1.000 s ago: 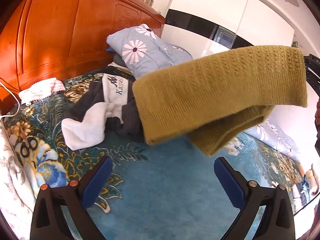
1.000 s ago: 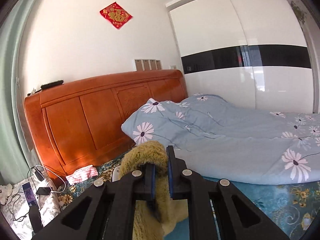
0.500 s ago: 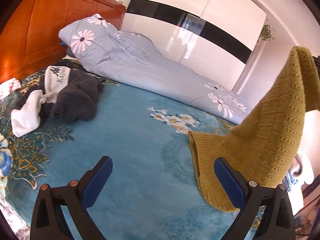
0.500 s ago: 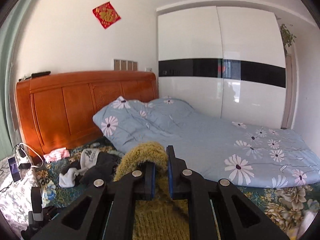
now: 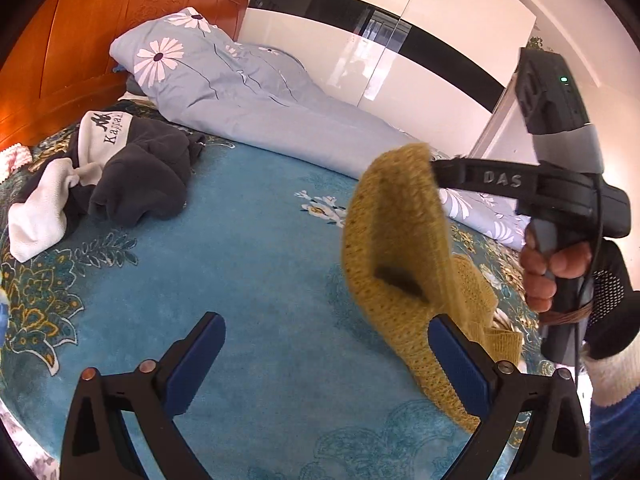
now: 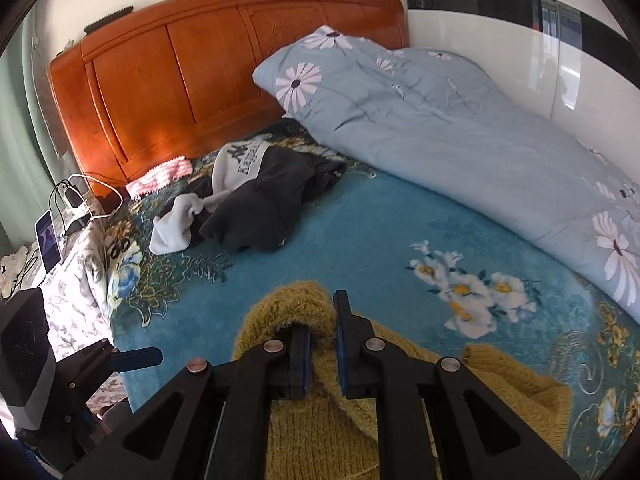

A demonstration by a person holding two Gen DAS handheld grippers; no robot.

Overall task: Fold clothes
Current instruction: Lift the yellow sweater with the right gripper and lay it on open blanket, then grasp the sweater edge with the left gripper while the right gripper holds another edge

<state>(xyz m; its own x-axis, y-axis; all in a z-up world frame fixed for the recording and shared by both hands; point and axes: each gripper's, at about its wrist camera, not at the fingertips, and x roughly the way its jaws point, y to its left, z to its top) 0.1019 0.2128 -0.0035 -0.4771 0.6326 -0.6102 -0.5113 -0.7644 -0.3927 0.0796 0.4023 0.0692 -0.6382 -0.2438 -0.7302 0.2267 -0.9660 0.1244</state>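
Jaws of the right gripper [image 6: 320, 344] are clamped nearly together on a bunched fold of the mustard knit sweater [image 5: 400, 248]. From that grip the garment hangs down; its lower part lies on the teal floral bedspread [image 5: 256, 272], and a ribbed cuff [image 6: 486, 354] rests flat to the right of the jaws. Seen from the left wrist, the right gripper [image 5: 434, 168] enters from the right, carried by a hand [image 5: 548, 268] wrapped around its handle.

Jaws of the left gripper [image 5: 324, 364] stand wide apart, with nothing between them. Its right finger [image 5: 460, 364] is just in front of the sweater's lower edge; contact cannot be confirmed.

A dark grey and white garment [image 6: 256, 200] lies crumpled near the wooden headboard [image 6: 200, 72], well apart from the sweater. A pale blue daisy-print duvet [image 6: 460, 120] runs along the far side of the bed.
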